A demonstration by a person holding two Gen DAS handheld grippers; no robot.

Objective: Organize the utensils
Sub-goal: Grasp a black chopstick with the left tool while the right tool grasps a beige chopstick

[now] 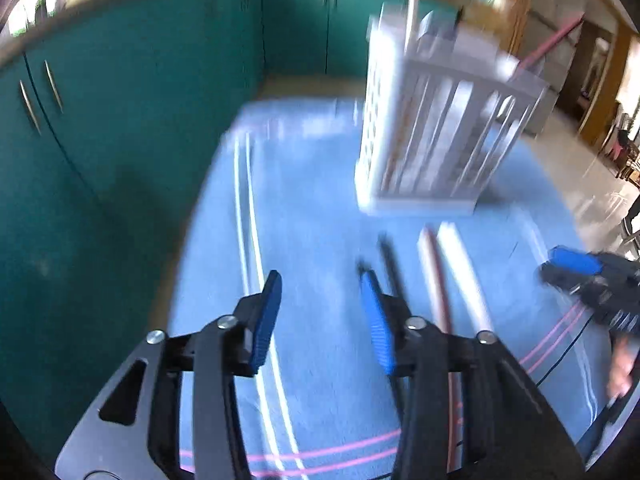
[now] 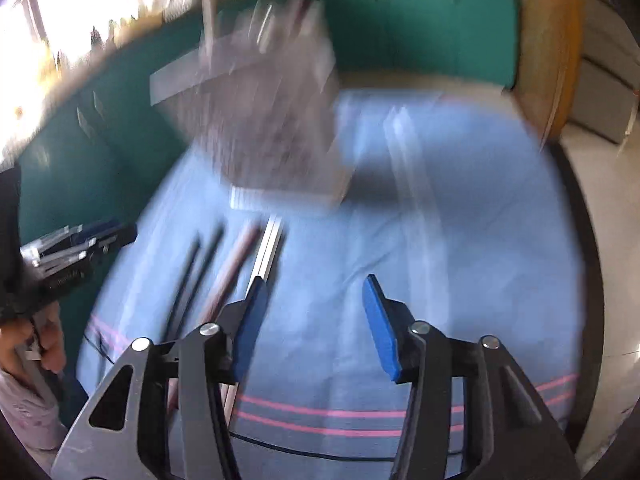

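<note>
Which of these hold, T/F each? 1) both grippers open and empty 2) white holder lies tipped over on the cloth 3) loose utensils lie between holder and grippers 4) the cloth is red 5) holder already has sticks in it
1) True: the left gripper and right gripper are both open, nothing between the fingers.
2) False: the white holder stands upright on the cloth.
3) True: the black pair, a brown pair and a white pair lie there.
4) False: it is blue with pink stripes.
5) True: long sticks rise from its top, though blurred.
</note>
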